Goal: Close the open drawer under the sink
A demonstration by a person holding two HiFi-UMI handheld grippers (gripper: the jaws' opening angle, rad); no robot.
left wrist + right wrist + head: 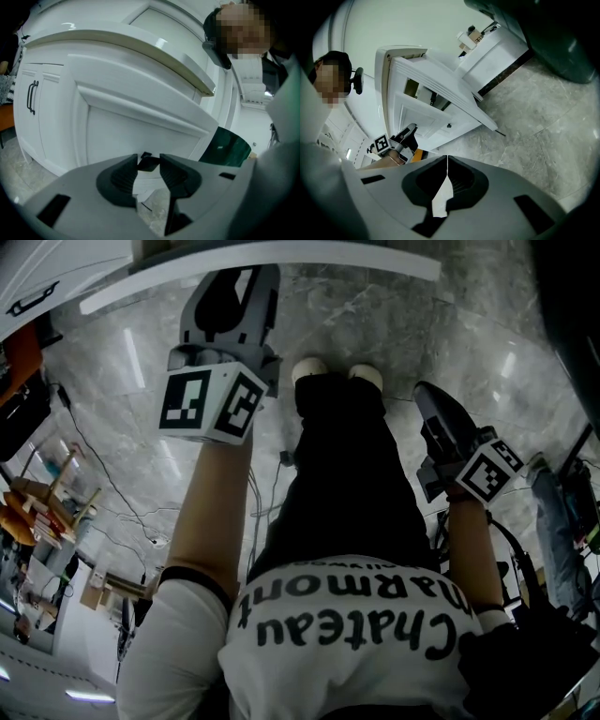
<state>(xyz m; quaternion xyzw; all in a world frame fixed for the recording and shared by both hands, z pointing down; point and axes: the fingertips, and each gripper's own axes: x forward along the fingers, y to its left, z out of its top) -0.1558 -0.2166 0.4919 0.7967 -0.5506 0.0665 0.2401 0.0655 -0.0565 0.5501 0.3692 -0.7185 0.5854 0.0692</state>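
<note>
The white vanity's drawer front [136, 131] fills the left gripper view, under the pale countertop edge [140, 44]. My left gripper [149, 161] hangs just in front of this panel without touching it, jaws open and empty. In the head view the left gripper [234, 277] points at the countertop rim [281, 273]. From the right gripper view the drawer front [450, 101] stands out from the cabinet, with dark openings behind it. My right gripper [447, 159] is shut on nothing, off to the side over the marble floor; in the head view the right gripper [427, 395] is at the right.
A cabinet door with a black handle [32, 97] is left of the drawer. A dark green bin [229, 147] stands at the vanity's right. Cables [122, 512] and shelves of goods [37, 512] lie on the left. My shoes [309, 369] stand on the grey marble floor.
</note>
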